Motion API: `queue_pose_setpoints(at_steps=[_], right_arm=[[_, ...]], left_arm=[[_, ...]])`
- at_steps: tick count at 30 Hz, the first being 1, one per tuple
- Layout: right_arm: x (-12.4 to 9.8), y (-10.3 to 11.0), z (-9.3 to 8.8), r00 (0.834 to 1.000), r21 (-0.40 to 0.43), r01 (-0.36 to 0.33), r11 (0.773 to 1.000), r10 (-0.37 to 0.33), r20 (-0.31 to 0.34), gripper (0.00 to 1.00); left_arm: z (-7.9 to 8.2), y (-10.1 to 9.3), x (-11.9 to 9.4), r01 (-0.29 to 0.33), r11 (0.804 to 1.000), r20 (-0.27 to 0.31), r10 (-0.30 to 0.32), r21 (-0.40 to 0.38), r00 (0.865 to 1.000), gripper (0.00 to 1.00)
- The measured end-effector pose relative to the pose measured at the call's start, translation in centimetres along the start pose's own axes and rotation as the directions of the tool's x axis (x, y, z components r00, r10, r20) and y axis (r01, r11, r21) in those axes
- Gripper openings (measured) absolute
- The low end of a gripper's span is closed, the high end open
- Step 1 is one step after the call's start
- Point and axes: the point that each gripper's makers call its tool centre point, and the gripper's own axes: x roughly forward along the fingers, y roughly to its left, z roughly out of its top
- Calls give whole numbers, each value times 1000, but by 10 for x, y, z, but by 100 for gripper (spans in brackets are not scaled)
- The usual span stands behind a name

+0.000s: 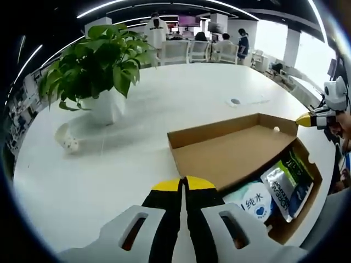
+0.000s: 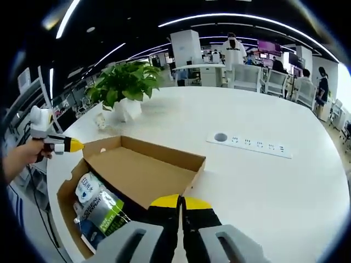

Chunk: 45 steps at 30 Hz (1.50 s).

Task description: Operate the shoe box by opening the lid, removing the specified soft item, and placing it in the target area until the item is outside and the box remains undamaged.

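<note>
Shoe box (image 1: 241, 153) lid open, soft packs (image 1: 288, 183) inside

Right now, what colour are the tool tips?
Yellow tips on black jaws, clearest on the left tool in the left gripper view.

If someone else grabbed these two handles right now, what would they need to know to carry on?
Left hand-held gripper: shut, empty, at the near edge of the lid.
Right hand-held gripper: shut, empty, at the opposite side of the box.
Shoe box: on the white table, lid folded open and lying over part of it; no damage visible.
Inside: soft packets, a white wipes pack and a green-and-white pouch.
Done: lid opened.
Left: lift out the required soft item and set it on the table outside the box.
</note>
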Motion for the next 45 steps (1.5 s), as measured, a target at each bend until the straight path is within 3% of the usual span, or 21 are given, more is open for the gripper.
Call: queue_pose_setpoints(at_steps=[14, 24, 33, 45], right_arm=[[0, 1, 0, 1000, -7, 4, 1000, -4, 0, 0], [-1, 6, -6, 1000, -89, -14, 996, 12, -20, 0], [-11, 15, -1, 999, -155, -36, 987, 38, 5, 11], [-25, 25, -9, 996, -221, -79, 972, 85, 18, 26]], left_arm=[[0, 0, 1, 0, 1000, 11, 0, -14, 1000, 1], [-2, -2, -8, 7, 999, 28, -8, 37, 1000, 4], [1, 0, -18, 0, 999, 54, -2, 49, 999, 13], [-4, -20, -32, 32, 995, 69, -39, 93, 997, 21]])
